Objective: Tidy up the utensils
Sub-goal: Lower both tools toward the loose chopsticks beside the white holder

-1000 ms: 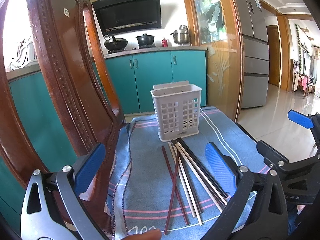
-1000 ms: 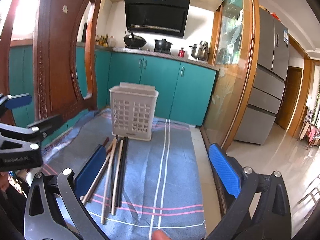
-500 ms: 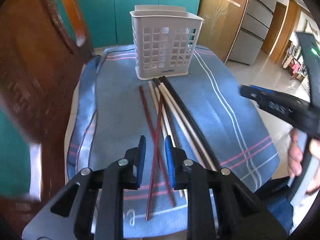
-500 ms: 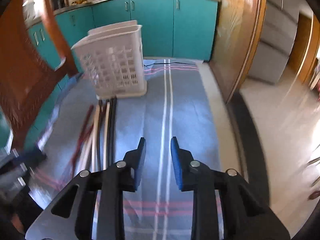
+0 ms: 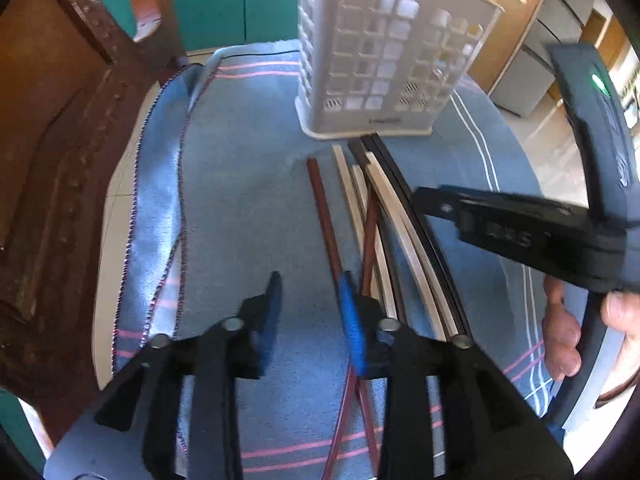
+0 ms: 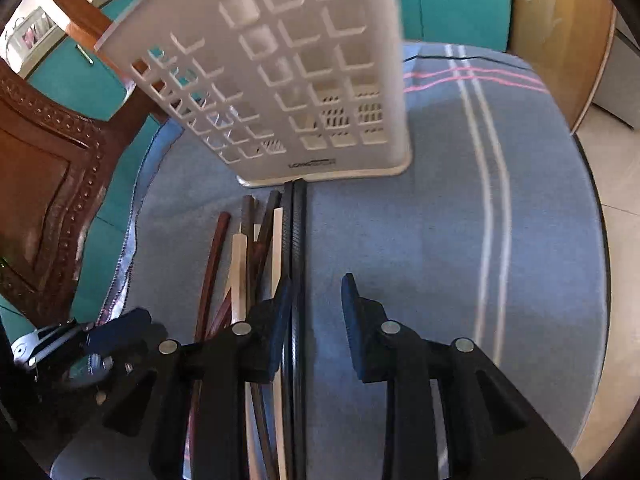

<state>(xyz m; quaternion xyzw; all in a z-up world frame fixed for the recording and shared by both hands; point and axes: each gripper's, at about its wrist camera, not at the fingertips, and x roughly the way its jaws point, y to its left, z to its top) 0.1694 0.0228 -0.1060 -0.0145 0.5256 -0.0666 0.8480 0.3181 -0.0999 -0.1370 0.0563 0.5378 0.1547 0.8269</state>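
Your chopsticks (image 5: 376, 216) lie bunched on the blue cloth (image 5: 248, 208) over the surface, ends touching the white basket (image 5: 384, 52). They look light, stiff, thin and likely slick, so pinch one near its middle. Your left tongs (image 5: 310, 292), which have just been widening a little, stand part-open over bare cloth. Your right tongs (image 6: 316, 292) stand part-open with nothing gripped, the black pair (image 6: 294, 240) by the left pad.

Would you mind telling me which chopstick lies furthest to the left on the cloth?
The reddish-brown chopstick: it lies apart on the left, while the pale and black ones bunch together to its right.
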